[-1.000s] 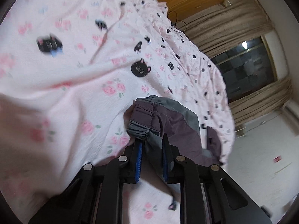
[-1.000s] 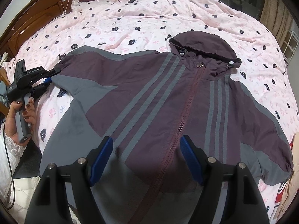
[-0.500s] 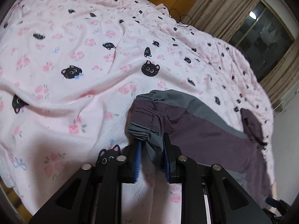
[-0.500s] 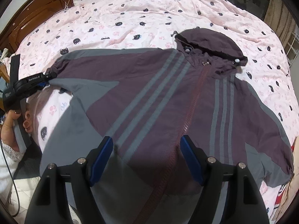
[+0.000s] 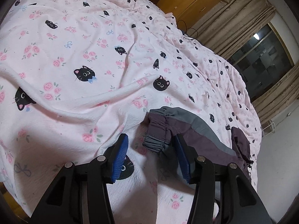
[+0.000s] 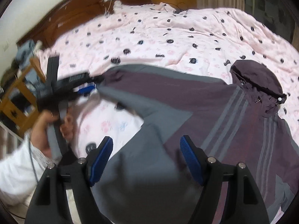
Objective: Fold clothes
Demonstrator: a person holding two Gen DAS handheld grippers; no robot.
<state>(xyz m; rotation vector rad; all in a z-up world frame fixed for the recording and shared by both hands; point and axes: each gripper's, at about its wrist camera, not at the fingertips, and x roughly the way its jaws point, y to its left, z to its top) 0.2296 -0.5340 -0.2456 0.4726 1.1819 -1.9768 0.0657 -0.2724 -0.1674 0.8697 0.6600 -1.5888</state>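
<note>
Jacket (image 6: 214, 112): spread flat, front up, on the quilt (image 6: 168, 37); hood (image 6: 257, 80) toward the far side, sleeve stretched out sideways.
Cuff (image 5: 157, 132): lies on the quilt near its near edge, between the parted fingers of the left gripper (image 5: 151, 156).
Left gripper: jaws opening, pads off the cuff; cuff released.
Right gripper (image 6: 147, 160): spread wide over the jacket's grey lower part, grasping nothing.
Open room: bare quilt beyond the sleeve and hood.
Right view only: hand (image 6: 46, 128) on the left tool, headboard (image 6: 74, 15).
Left view only: window (image 5: 261, 56), curtains (image 5: 233, 15).

Left tool (image 5: 151, 155), right tool (image 6: 146, 157): black frames, ribbed blue pads, silver screws; white sleeve (image 6: 16, 169), thin cable.
</note>
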